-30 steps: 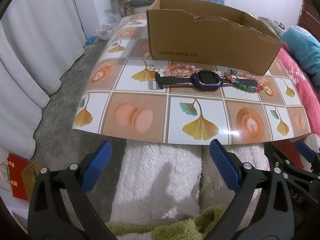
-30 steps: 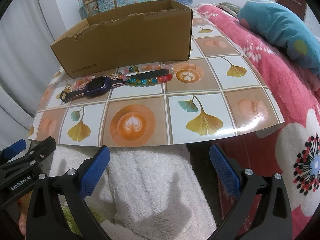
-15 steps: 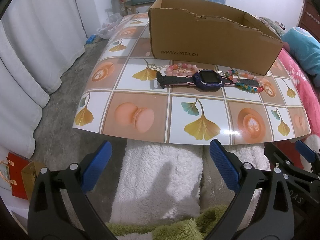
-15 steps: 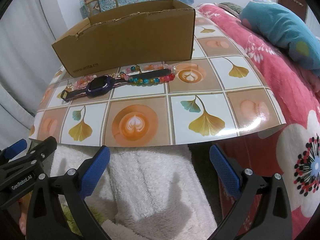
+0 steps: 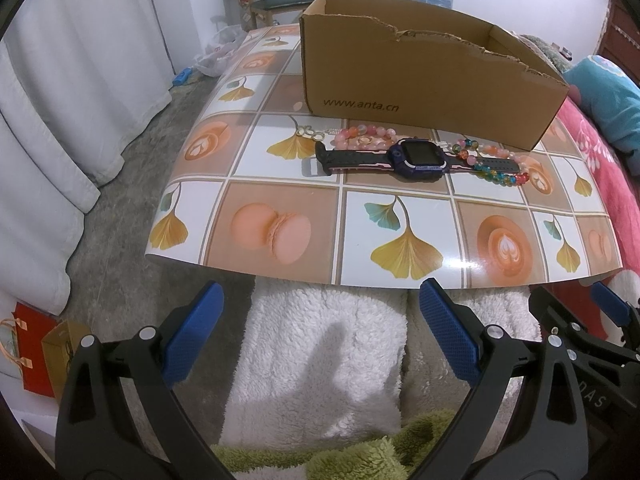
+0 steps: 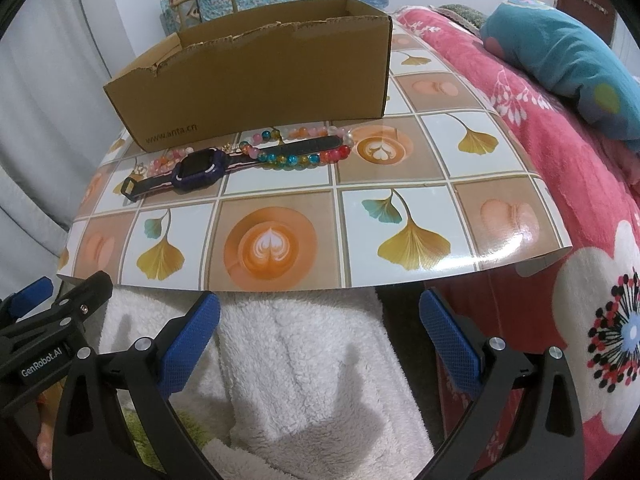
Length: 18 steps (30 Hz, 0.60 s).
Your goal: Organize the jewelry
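Observation:
A purple-faced watch [image 5: 416, 157] [image 6: 198, 169] with a black strap lies on the patterned table [image 5: 280, 184] [image 6: 400, 168], just in front of an open cardboard box [image 5: 420, 92] [image 6: 256, 92]. A pink bead bracelet [image 5: 362, 137] [image 6: 170, 160] rests behind the strap's left end. A multicoloured bead bracelet [image 5: 496, 168] [image 6: 304, 156] lies across the strap's right end. A small pale chain [image 5: 314, 133] sits left of the pink beads. My left gripper [image 5: 320, 340] and right gripper [image 6: 320, 340] both hang open and empty, short of the table's near edge, over a white fleece.
White fleece [image 5: 320, 360] and a green fuzzy fabric [image 5: 320, 452] lie below the grippers. A red floral blanket [image 6: 580, 184] and a teal pillow [image 6: 560, 60] are at the right. White curtains [image 5: 60, 100], grey floor and a red gift bag [image 5: 30, 348] are at the left.
Both views have crept slightly nearer the table; the box and the jewelry sit a little lower in frame. Nothing on the table has moved, and both grippers stay open.

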Each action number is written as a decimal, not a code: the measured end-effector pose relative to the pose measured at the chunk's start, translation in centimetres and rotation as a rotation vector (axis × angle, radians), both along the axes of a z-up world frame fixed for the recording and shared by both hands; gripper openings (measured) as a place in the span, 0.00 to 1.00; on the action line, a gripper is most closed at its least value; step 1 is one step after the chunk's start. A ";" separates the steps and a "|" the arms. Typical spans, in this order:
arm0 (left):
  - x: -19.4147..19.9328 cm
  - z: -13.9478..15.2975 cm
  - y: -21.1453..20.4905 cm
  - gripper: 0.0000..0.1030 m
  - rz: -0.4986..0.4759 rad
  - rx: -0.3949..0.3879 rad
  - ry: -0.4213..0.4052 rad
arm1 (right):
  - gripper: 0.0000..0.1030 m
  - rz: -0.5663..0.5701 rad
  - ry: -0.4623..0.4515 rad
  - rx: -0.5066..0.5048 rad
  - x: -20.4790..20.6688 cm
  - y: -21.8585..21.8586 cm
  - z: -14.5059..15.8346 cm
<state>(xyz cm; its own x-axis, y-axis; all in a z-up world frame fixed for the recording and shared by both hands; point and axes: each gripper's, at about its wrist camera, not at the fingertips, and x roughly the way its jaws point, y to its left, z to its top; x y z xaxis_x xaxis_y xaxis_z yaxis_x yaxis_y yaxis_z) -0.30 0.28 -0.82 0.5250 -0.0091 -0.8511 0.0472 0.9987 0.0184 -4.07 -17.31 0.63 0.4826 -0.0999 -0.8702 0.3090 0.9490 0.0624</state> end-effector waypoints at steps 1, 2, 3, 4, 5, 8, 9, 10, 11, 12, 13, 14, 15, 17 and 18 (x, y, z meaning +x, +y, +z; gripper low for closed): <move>-0.1 0.0 0.0 0.92 0.000 0.000 -0.001 | 0.95 0.000 0.001 0.000 0.0 0.0 0.0; 0.0 0.0 0.0 0.92 0.000 0.001 -0.001 | 0.95 0.000 0.001 0.001 0.0 0.0 0.0; -0.1 -0.1 0.0 0.92 -0.001 0.002 0.000 | 0.95 -0.001 0.002 0.000 0.0 0.0 0.0; 0.0 -0.1 0.0 0.92 -0.001 0.001 0.000 | 0.95 -0.001 0.003 -0.001 0.0 0.1 0.0; 0.0 0.0 0.0 0.92 0.001 0.000 0.000 | 0.95 0.000 0.005 -0.002 0.0 0.1 0.0; -0.1 -0.1 0.1 0.92 0.002 -0.005 0.001 | 0.95 0.006 0.007 -0.012 0.0 0.3 0.0; -0.2 -0.2 0.2 0.92 0.003 -0.007 0.001 | 0.95 0.007 0.006 -0.015 -0.1 0.3 0.0; -0.2 -0.2 0.2 0.92 0.002 -0.006 0.002 | 0.95 0.007 0.008 -0.018 0.0 0.4 0.0; -0.3 -0.3 0.5 0.92 0.002 -0.007 0.002 | 0.95 0.006 0.009 -0.019 0.0 0.4 -0.1; -0.4 -0.3 0.6 0.92 0.001 -0.006 0.002 | 0.95 0.006 0.011 -0.019 0.0 0.4 -0.1; -0.4 -0.3 0.6 0.92 0.001 -0.006 0.002 | 0.95 0.005 0.013 -0.019 0.0 0.3 -0.1; -0.5 -0.4 0.6 0.92 0.000 -0.006 0.001 | 0.95 0.003 0.014 -0.020 0.0 0.3 -0.1; -0.4 -0.3 0.7 0.92 0.001 -0.008 0.002 | 0.95 0.003 0.015 -0.021 0.0 0.3 -0.1; -0.4 -0.3 0.7 0.92 0.001 -0.008 0.003 | 0.95 0.003 0.018 -0.023 0.0 0.3 -0.1; -0.4 -0.3 0.7 0.92 0.001 -0.008 0.004 | 0.95 0.002 0.018 -0.025 0.0 0.3 -0.1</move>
